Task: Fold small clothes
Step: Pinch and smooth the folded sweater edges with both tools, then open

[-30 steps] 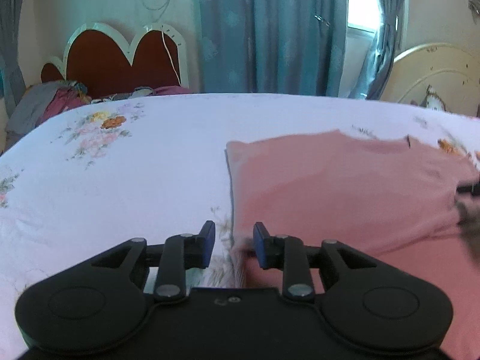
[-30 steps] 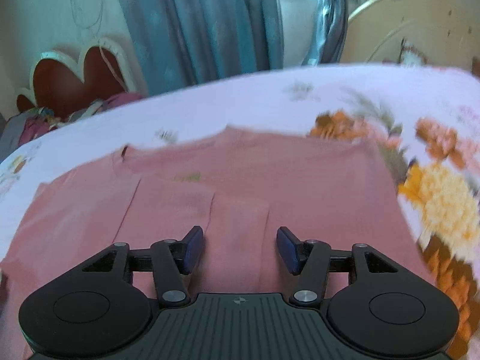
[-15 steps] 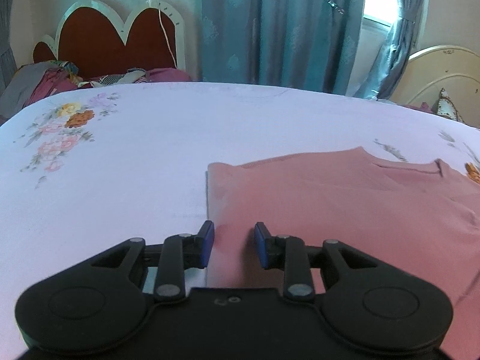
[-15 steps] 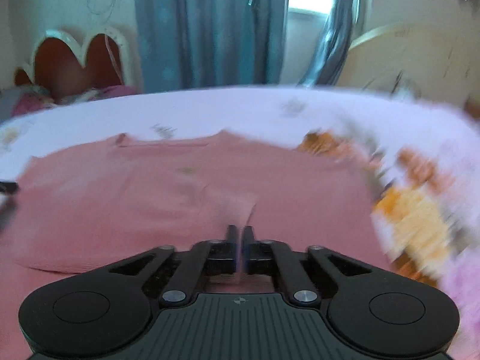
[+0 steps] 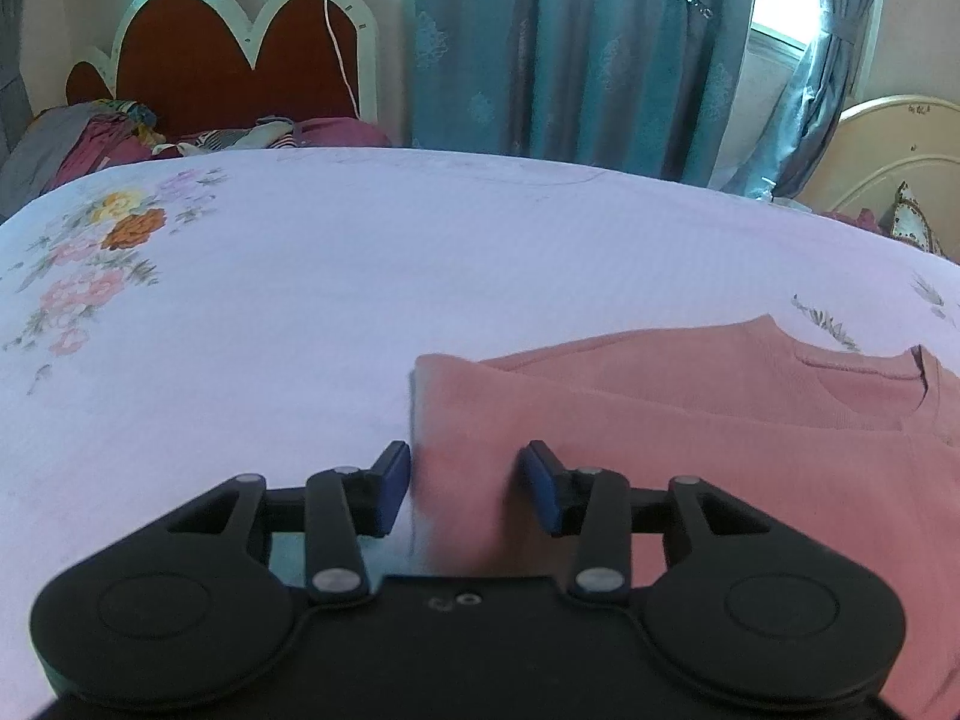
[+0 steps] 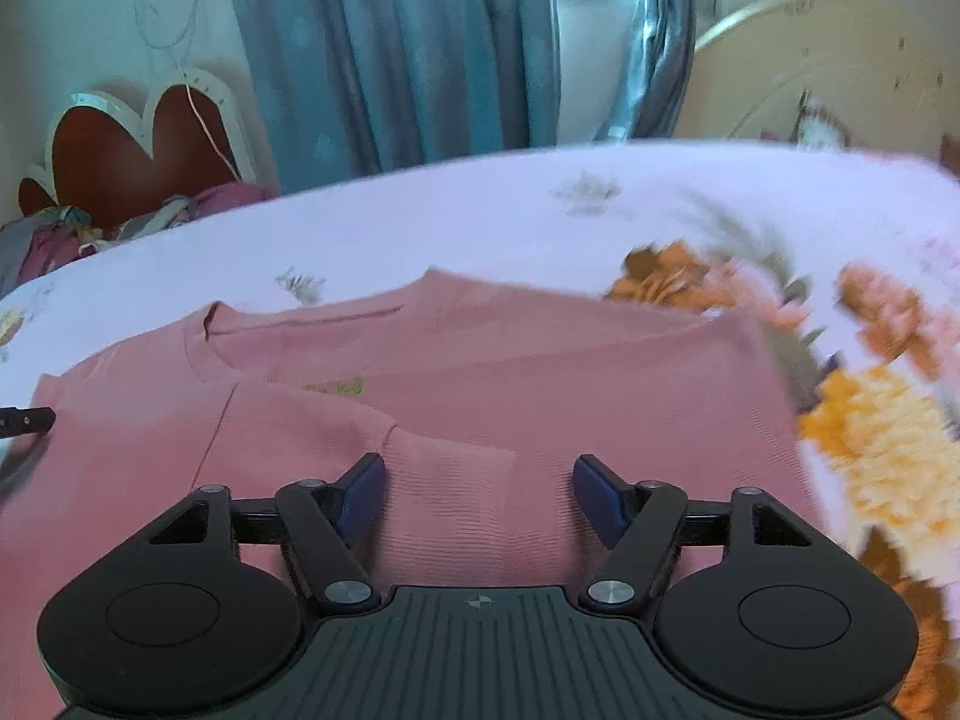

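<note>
Pink shirt (image 6: 480,372) lies flat on the floral bedsheet (image 5: 300,300), partly folded, with its neckline at 12 o'clock. Left gripper (image 5: 465,486) sits at the garment's folded left edge: jaws opening, spread, the fabric edge lying between them with no pad seen pressing on it. Right gripper (image 6: 477,495) is over the shirt's lower middle: jaws opening, spread, fabric beneath, nothing pinched. Red scalloped headboard (image 5: 234,60) stands at 11 o'clock, teal curtains (image 5: 570,54) at 12.
</note>
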Motion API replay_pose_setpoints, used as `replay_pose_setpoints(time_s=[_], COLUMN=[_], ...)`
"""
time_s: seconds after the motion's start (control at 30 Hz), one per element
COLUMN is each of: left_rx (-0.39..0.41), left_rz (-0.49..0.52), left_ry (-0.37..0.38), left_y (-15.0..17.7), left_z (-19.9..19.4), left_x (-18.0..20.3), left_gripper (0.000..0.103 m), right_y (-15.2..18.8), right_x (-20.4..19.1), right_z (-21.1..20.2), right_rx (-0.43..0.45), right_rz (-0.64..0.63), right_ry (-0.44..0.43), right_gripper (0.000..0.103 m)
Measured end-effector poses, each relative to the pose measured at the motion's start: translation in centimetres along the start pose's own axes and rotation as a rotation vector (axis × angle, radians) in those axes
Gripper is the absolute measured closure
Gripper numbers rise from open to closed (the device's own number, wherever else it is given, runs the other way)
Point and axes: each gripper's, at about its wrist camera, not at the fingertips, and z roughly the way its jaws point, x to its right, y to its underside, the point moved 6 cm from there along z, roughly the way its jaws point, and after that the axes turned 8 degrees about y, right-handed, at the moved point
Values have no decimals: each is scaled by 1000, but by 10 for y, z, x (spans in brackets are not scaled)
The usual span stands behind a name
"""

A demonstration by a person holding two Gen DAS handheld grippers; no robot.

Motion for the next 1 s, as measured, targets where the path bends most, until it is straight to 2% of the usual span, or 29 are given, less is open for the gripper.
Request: replay_pose_setpoints(time_s=[0.03, 0.07, 0.1, 0.13, 0.17, 0.3, 0.33, 0.4, 0.47, 0.53, 0.57, 0.6, 0.63, 0.83, 1.0], left_rx=[3, 8, 14, 20, 28, 88, 104, 84, 86, 80, 81, 84, 88, 118, 89], left_rz=[0, 2, 6, 9, 9, -33, -30, -29, -2, 27, 23, 16, 10, 38, 72], left_ry=[0, 0, -1, -5, -8, -14, -33, -52, -63, -76, -88, -88, -89, -62, -3], left_y=[0, 0, 0, 0, 1, -2, -3, -1, 0, -1, -2, -2, -2, 5, 31], left_z=[1, 1, 2, 2, 2, -6, -7, 1, 1, 0, -2, -5, -9, -45, -71], left_x=[0, 1, 1, 1, 2, -2, -3, -6, -3, 0, -1, -2, -3, 5, 27], left_gripper=[64, 68, 73, 76, 81, 97, 97, 97, 97, 96, 90, 86, 84, 79, 74], right_y=[0, 0, 0, 0, 0, -9, -10, -3, 2, -1, -1, -2, -3, 1, 27], right_x=[-2, -6, -11, -15, -18, -26, -24, -23, -21, -18, -15, -12, -8, -7, -21], right_z=[2, 3, 3, 3, 2, -11, -11, 8, 12, 8, 4, -1, -8, -41, -47], right_rx=[0, 7, 13, 15, 16, 136, 155, 87, 88, 84, 88, 103, 124, 144, 97], right_rz=[-2, -22, -48, -63, -69, -133, -140, -157, -169, -148, -132, -120, -111, -92, -138], right_ry=[0, 6, 9, -4, -18, 38, 56, 71, 74, 70, 75, 88, 97, 24, -4], right_gripper=[63, 65, 74, 91, 96, 96, 96, 96, 96, 93, 87, 70, 65, 65, 65])
